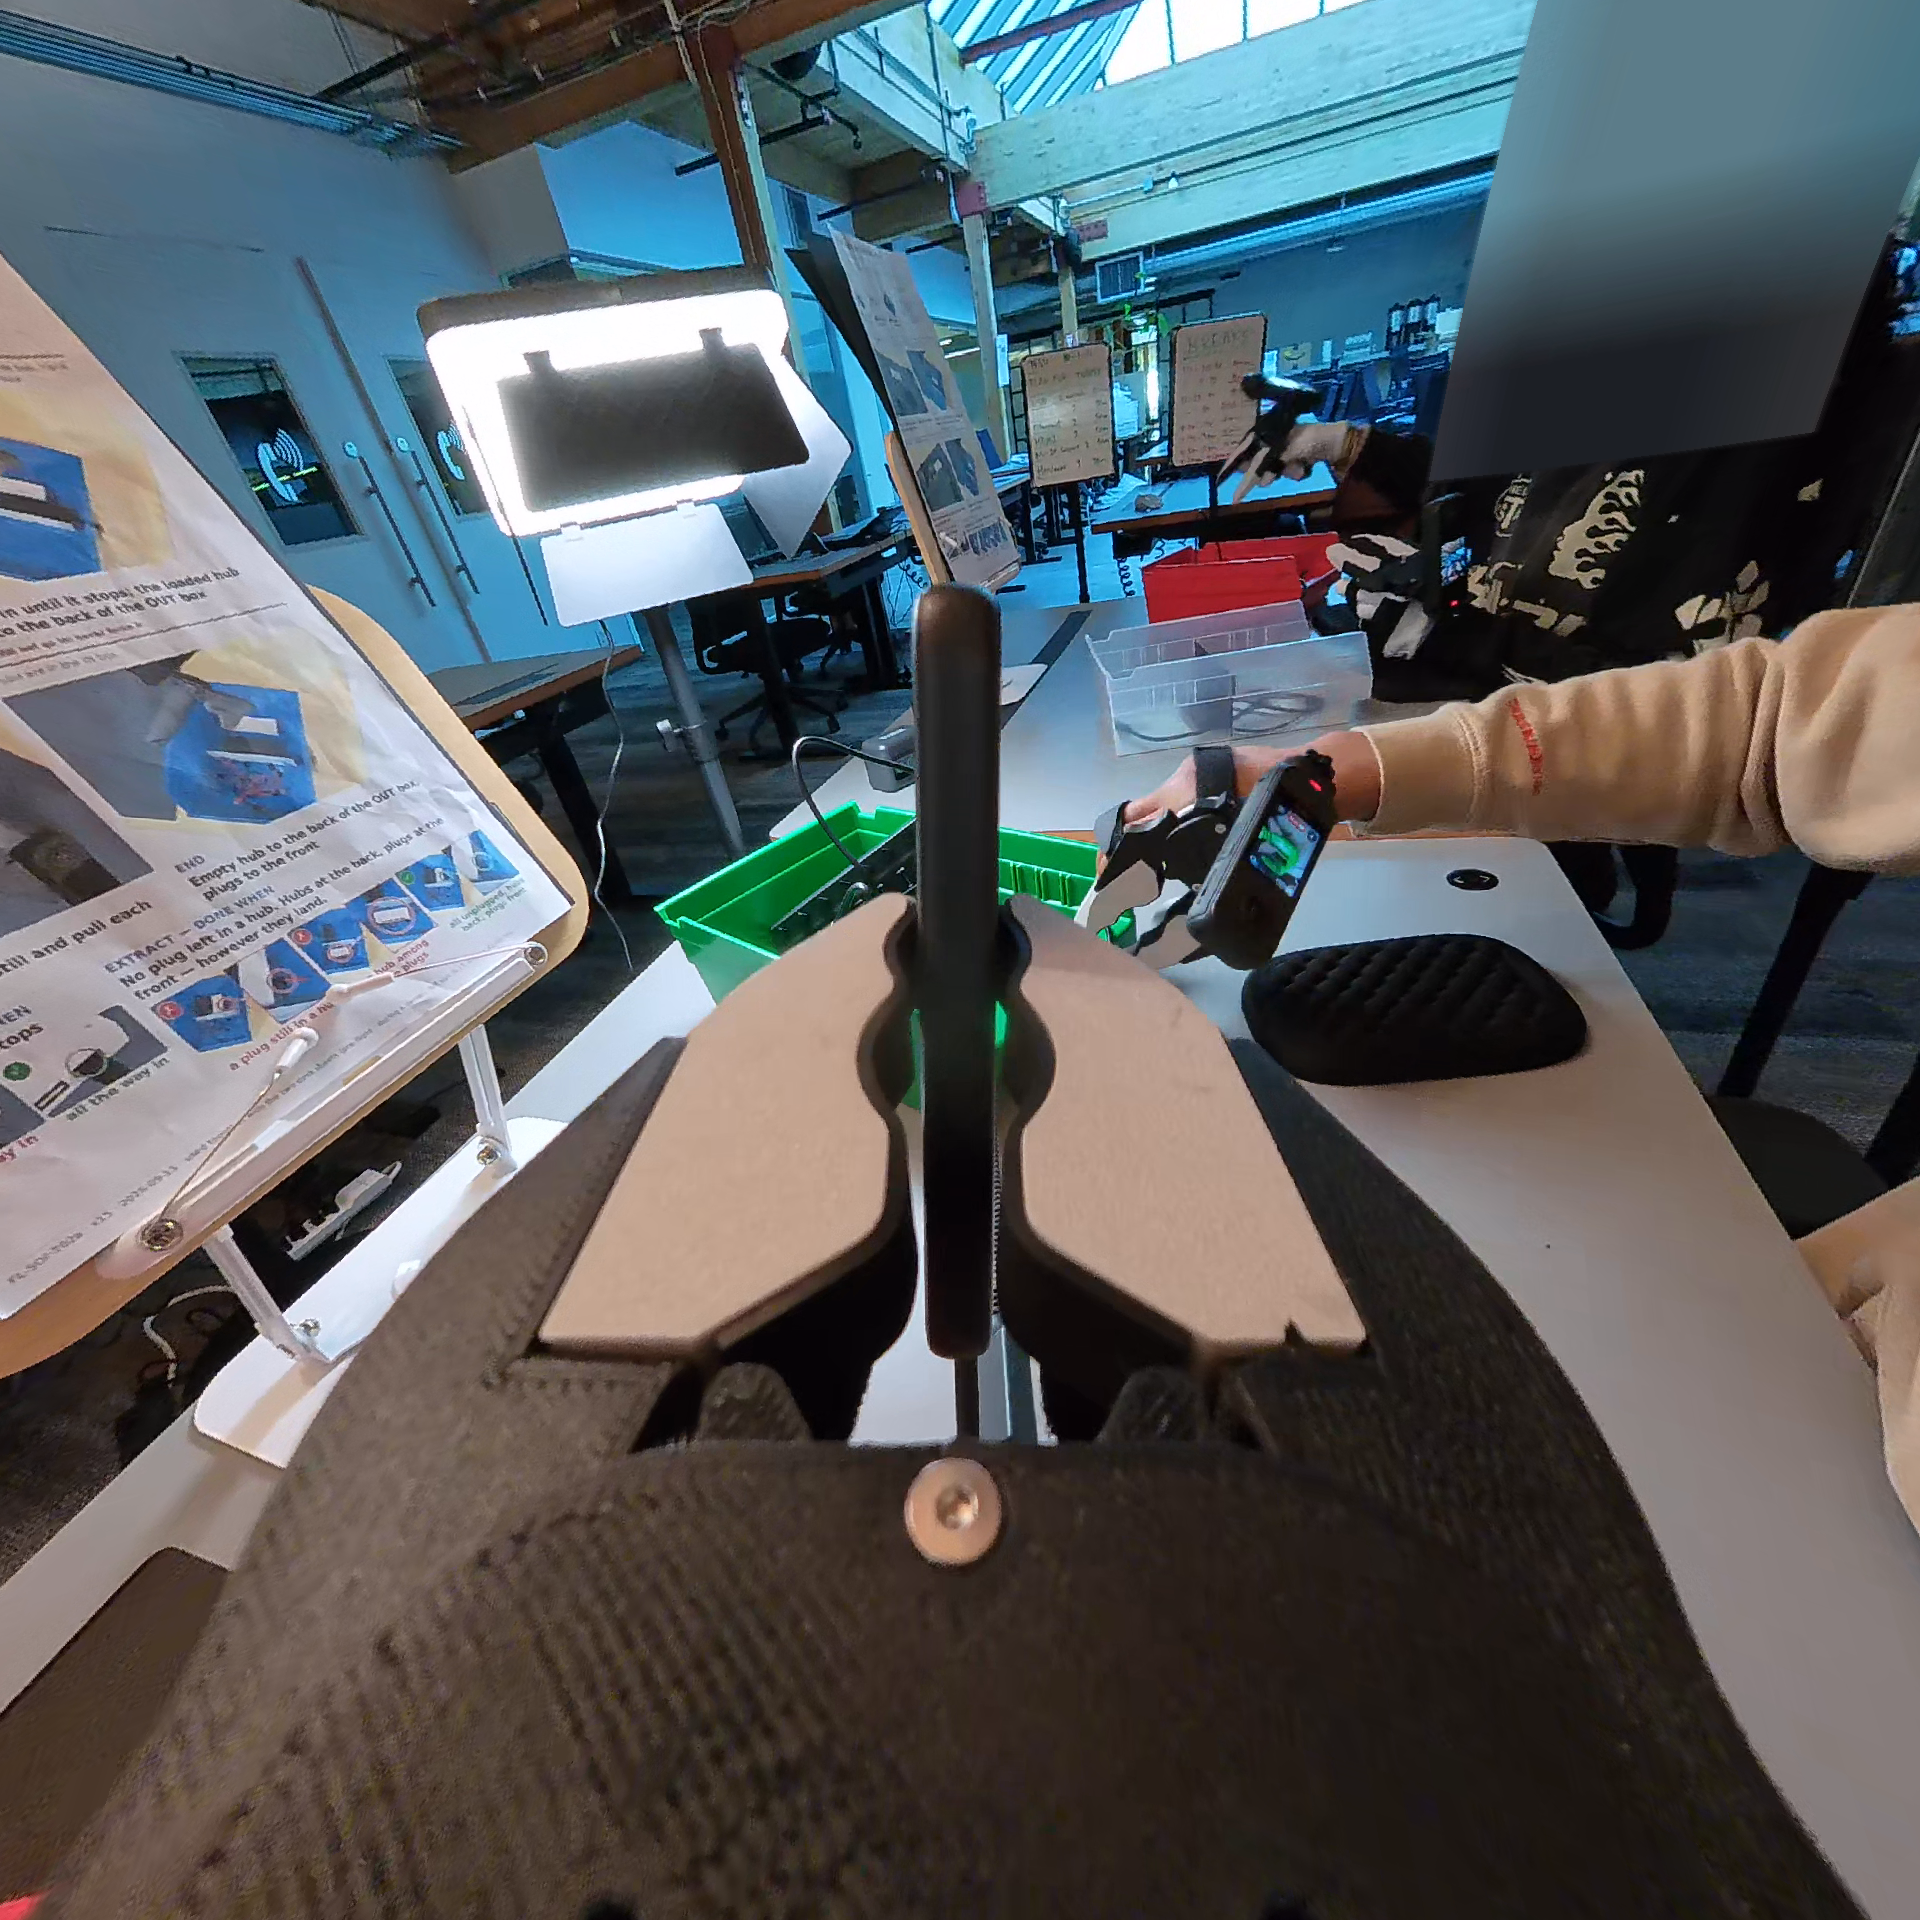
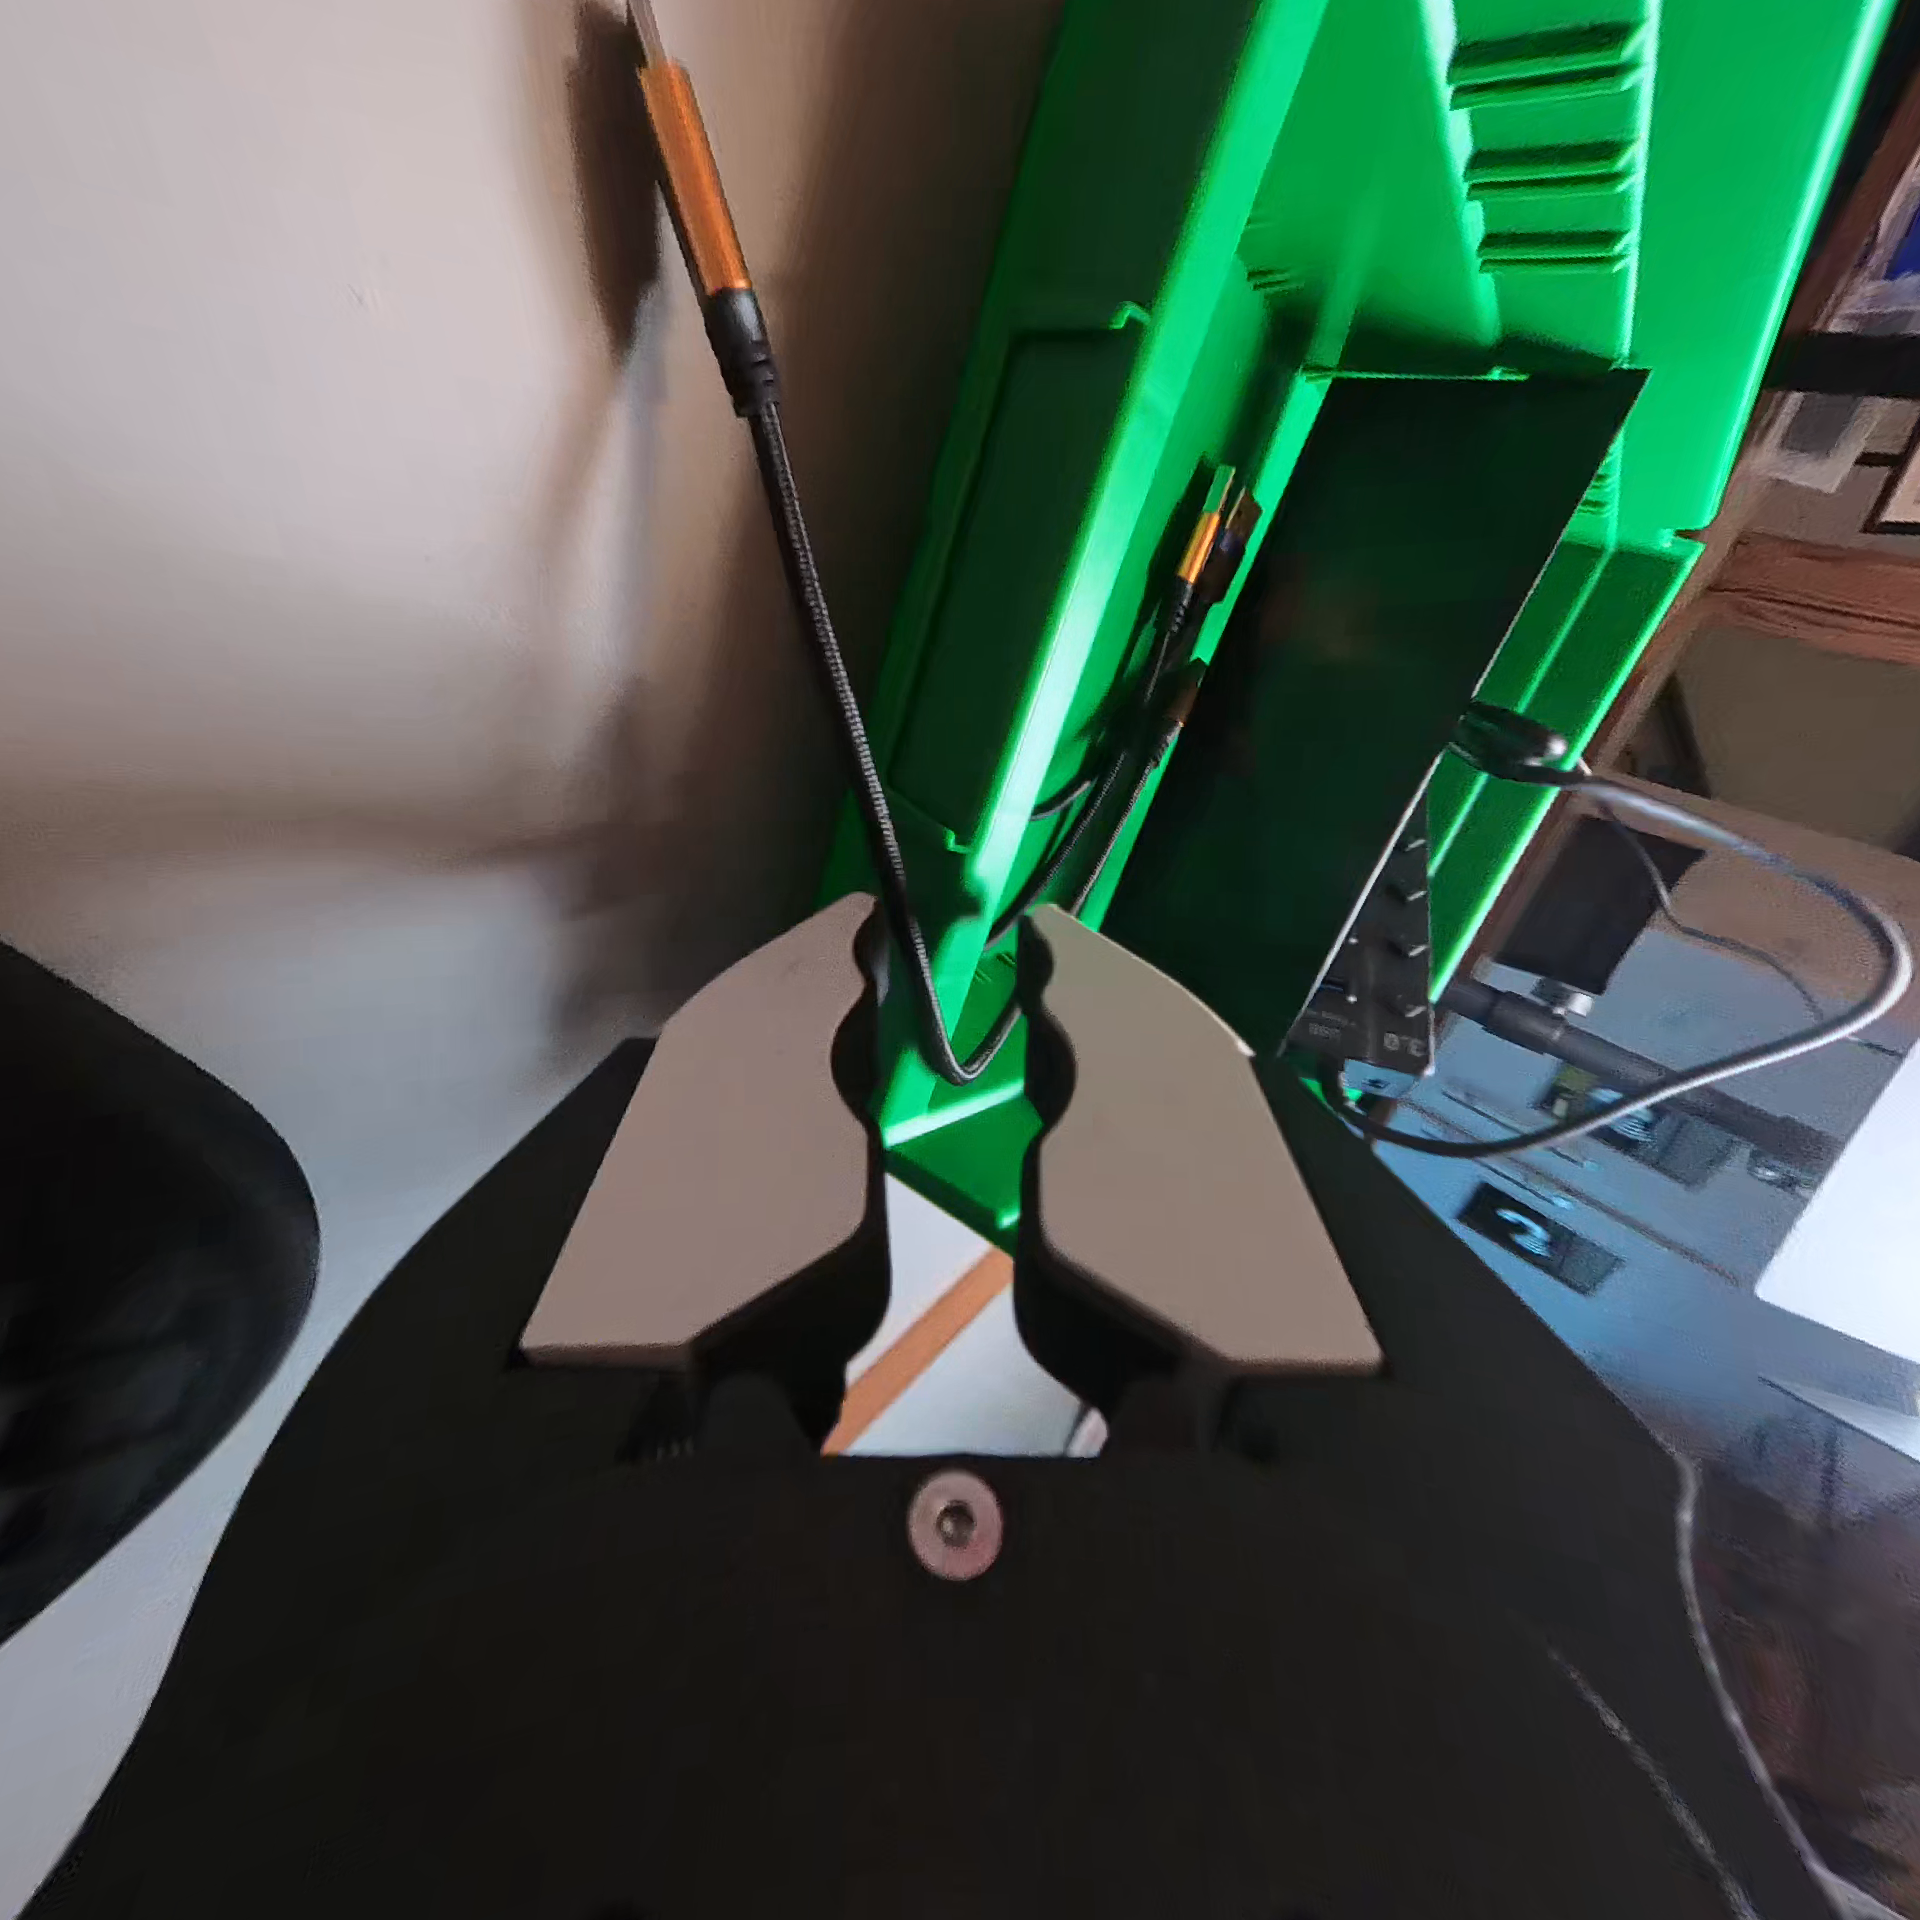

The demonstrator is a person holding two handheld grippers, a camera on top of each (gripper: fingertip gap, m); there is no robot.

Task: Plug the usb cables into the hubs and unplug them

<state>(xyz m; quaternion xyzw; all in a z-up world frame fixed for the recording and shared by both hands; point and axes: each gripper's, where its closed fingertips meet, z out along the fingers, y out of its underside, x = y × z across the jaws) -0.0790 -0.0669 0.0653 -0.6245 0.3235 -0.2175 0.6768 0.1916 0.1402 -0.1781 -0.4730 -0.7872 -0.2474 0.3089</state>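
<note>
My left gripper (image 1: 956, 925) is shut on a slim black hub (image 1: 956, 727) and holds it upright above the table, in front of the green bin (image 1: 769, 904). My right gripper (image 2: 951, 925) is open at the bin's near corner (image 2: 1091, 520); it also shows in the left wrist view (image 1: 1117, 914). A black braided cable (image 2: 831, 665) runs through the gap between its fingers and loops back into the bin. Its orange plug (image 2: 696, 177) lies out over the pale table. More orange-plugged cables (image 2: 1205, 561) lie in the bin. A silver hub (image 2: 1371, 935) lies beside the bin.
An instruction sheet on a stand (image 1: 208, 831) is at the left. A black padded rest (image 1: 1413, 1008) lies on the table at the right. A clear bin (image 1: 1226, 675) and a red bin (image 1: 1226, 582) stand behind. A person's sleeved arm (image 1: 1621, 727) reaches in from the right.
</note>
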